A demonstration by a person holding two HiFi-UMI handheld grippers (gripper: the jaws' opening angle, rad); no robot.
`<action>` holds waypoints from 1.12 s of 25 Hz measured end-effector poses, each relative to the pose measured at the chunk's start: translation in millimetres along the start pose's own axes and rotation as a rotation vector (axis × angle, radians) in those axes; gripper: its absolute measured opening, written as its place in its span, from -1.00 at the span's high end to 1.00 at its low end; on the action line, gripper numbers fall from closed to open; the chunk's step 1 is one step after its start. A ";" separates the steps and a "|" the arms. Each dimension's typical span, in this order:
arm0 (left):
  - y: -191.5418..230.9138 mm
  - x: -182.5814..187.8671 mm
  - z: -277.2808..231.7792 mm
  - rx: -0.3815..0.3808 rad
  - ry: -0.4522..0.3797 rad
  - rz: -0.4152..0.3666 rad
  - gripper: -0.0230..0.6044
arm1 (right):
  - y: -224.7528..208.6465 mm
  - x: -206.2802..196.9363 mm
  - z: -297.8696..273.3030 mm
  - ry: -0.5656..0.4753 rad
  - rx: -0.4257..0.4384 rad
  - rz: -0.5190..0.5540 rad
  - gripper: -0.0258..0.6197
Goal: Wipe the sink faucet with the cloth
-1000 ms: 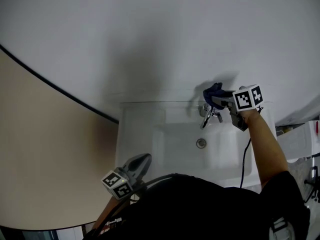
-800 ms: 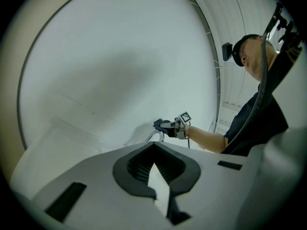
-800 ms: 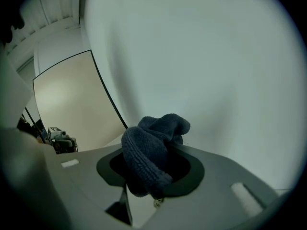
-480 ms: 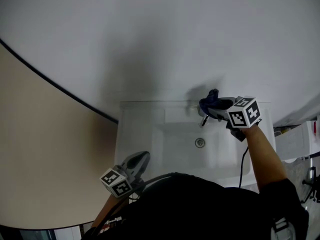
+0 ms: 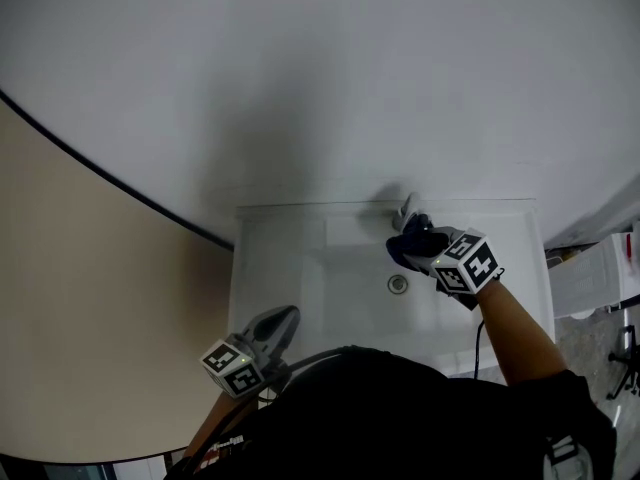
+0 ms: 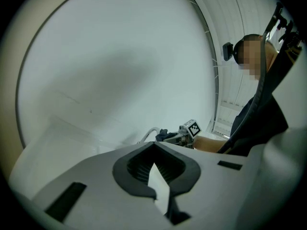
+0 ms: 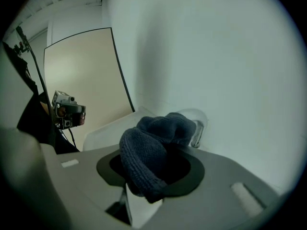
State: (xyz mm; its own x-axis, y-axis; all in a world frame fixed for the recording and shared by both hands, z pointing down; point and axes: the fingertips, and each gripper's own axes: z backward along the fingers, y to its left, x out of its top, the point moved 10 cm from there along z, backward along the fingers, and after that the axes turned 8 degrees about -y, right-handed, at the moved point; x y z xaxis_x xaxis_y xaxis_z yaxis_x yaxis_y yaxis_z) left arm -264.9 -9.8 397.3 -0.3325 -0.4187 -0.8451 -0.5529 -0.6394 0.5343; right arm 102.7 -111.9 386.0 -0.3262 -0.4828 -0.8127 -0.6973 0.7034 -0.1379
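Right claw (image 5: pixel 422 252) slid left across the faucet (image 5: pixel 405 207); it now sits just in front of it, over the sink (image 5: pixel 280 258) bowl near the drain (image 5: pixel 398 284), pinching the dark blue cloth (image 5: pixel 410 241). Left claw (image 5: pixel 285 320) pressed together, empty, at the sink's near-left edge.

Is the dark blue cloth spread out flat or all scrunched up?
Scrunched up. The dark blue knitted cloth bulges in a thick wad from the right tongs, which are shut on it.
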 end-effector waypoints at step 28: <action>7.2 -1.4 4.0 0.088 0.043 -0.017 0.96 | -97.8 -44.9 -43.3 -0.332 -0.090 -0.461 0.49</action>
State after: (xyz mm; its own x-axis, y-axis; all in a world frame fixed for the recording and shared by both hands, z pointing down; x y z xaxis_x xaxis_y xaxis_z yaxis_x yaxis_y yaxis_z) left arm -271.5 -11.2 402.2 -0.2905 -0.4368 -0.8514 -0.6236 -0.5884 0.5147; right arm 157.9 -181.6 460.5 0.2326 -0.5289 -0.8162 -0.7763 0.4045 -0.4834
